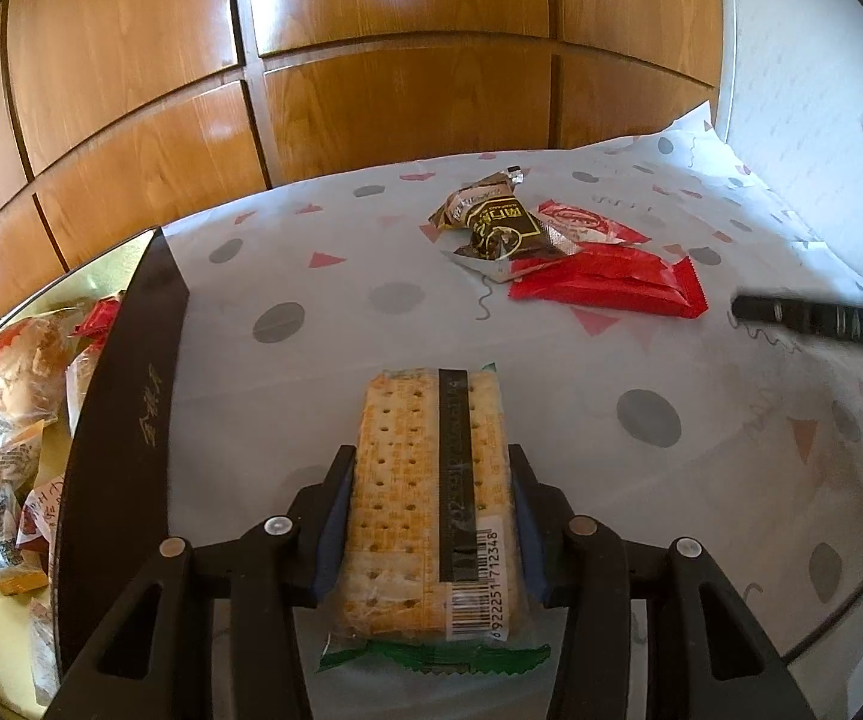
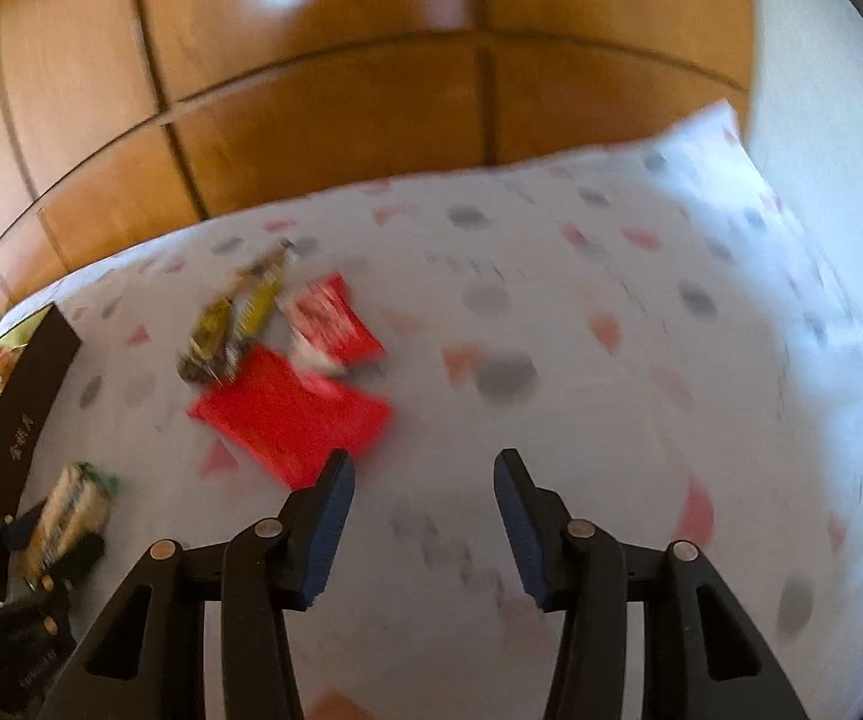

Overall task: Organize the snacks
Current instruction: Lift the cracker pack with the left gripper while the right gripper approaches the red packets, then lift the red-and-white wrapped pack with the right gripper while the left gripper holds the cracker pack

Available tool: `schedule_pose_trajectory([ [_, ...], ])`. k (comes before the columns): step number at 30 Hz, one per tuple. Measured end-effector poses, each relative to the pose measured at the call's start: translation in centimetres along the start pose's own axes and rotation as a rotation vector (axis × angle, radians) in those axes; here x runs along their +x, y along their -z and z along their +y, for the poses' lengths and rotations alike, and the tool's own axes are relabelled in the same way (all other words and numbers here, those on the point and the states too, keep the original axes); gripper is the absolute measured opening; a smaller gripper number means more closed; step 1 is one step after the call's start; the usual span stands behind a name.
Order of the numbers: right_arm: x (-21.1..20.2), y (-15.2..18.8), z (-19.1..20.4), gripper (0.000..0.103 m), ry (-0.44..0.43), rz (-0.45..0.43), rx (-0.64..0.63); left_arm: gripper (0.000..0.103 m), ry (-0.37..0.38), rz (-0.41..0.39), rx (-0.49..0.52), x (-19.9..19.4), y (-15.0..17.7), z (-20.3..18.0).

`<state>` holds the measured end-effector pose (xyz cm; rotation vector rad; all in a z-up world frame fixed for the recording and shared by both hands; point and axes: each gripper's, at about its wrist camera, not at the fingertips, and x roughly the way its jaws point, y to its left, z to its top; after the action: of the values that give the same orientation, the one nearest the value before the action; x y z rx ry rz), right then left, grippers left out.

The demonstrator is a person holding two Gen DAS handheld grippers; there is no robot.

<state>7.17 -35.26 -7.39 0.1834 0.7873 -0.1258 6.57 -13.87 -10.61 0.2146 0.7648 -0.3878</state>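
Left wrist view: the left claw [image 1: 431, 468] is clenched on a cracker pack [image 1: 425, 504], just right of the dark box [image 1: 119, 420] holding wrapped snacks; a brown packet [image 1: 497, 228] and red packets [image 1: 605, 282] lie farther off on the patterned desk [image 1: 641, 480]. Right wrist view, blurred: the right claw [image 2: 425, 474] stands released above the desk, nothing between its pads, the red packets [image 2: 293, 414] just beyond its left finger

The right-wrist view is motion-blurred; snack wrappers [image 2: 287, 360] cannot be read. The box [image 1: 119, 420] is cut off at left.
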Motion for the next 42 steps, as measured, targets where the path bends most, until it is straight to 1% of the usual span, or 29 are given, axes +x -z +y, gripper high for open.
schedule_pose_trajectory([
  [2,1.0,-1.7,1.0,0.049,-0.031,0.022,-0.054,0.048,0.002,-0.003,-0.001,0.0,0.0,0.0],
  [5,3.3,-4.1,2.6,0.049,-0.048,0.072,-0.151,0.048,0.010,-0.005,-0.007,0.0,0.0,0.2],
  [8,5.6,-5.8,4.2,0.050,-0.071,0.132,-0.227,0.048,0.012,-0.009,-0.009,0.0,0.1,0.2],
  [10,7.4,-6.7,5.2,0.051,-0.090,0.192,-0.280,0.048,0.017,-0.010,-0.012,0.0,0.1,0.3],
  [12,8.9,-7.2,5.8,0.051,-0.072,0.217,-0.324,0.048,0.019,-0.011,-0.012,0.0,0.1,0.3],
  [14,9.8,-7.8,6.2,0.051,-0.080,0.234,-0.330,0.048,0.022,-0.013,-0.013,0.0,0.1,0.3],
  [15,10.4,-8.0,6.3,0.051,-0.067,0.251,-0.332,0.048,0.026,-0.014,-0.016,0.0,0.1,0.3],
  [16,11.0,-8.0,6.4,0.050,-0.049,0.269,-0.336,0.048,0.027,-0.014,-0.017,0.0,0.2,0.4],
  [17,11.1,-8.0,6.3,0.040,-0.073,0.266,-0.324,0.048,0.028,-0.015,-0.017,0.0,0.2,0.4],
  [18,11.0,-8.1,6.4,0.037,-0.078,0.262,-0.323,0.048,0.028,-0.016,-0.016,-0.1,0.2,0.3],
  [21,10.4,-7.9,5.8,0.032,-0.010,0.241,-0.317,0.048,0.031,-0.017,-0.018,-0.1,0.1,0.4],
  [25,8.6,-6.6,2.8,0.031,0.107,0.226,-0.233,0.048,0.030,-0.019,-0.019,-0.1,0.2,0.3],
  [26,7.8,-5.8,1.9,0.031,0.144,0.221,-0.217,0.048,0.030,-0.019,-0.018,-0.1,0.2,0.3],
  [28,6.1,-4.2,0.2,0.031,0.186,0.217,-0.176,0.048,0.031,-0.020,-0.019,-0.1,0.2,0.4],
  [31,3.8,-2.0,-1.8,0.031,0.184,0.220,-0.087,0.048,0.030,-0.021,-0.019,-0.1,0.1,0.3],
  [33,2.0,-0.1,-2.4,0.032,0.158,0.207,-0.031,0.048,0.031,-0.020,-0.020,-0.1,0.1,0.3],
  [35,1.0,1.3,-2.1,0.032,0.121,0.184,-0.010,0.048,0.025,-0.020,-0.015,-0.1,0.1,0.2],
  [37,0.4,2.5,-1.3,0.032,0.133,0.136,-0.017,0.048,0.021,-0.019,-0.013,0.0,0.1,0.2],
  [42,0.5,3.3,-0.6,0.034,0.166,0.052,0.013,0.048,0.012,-0.016,-0.006,0.0,0.1,0.1],
])
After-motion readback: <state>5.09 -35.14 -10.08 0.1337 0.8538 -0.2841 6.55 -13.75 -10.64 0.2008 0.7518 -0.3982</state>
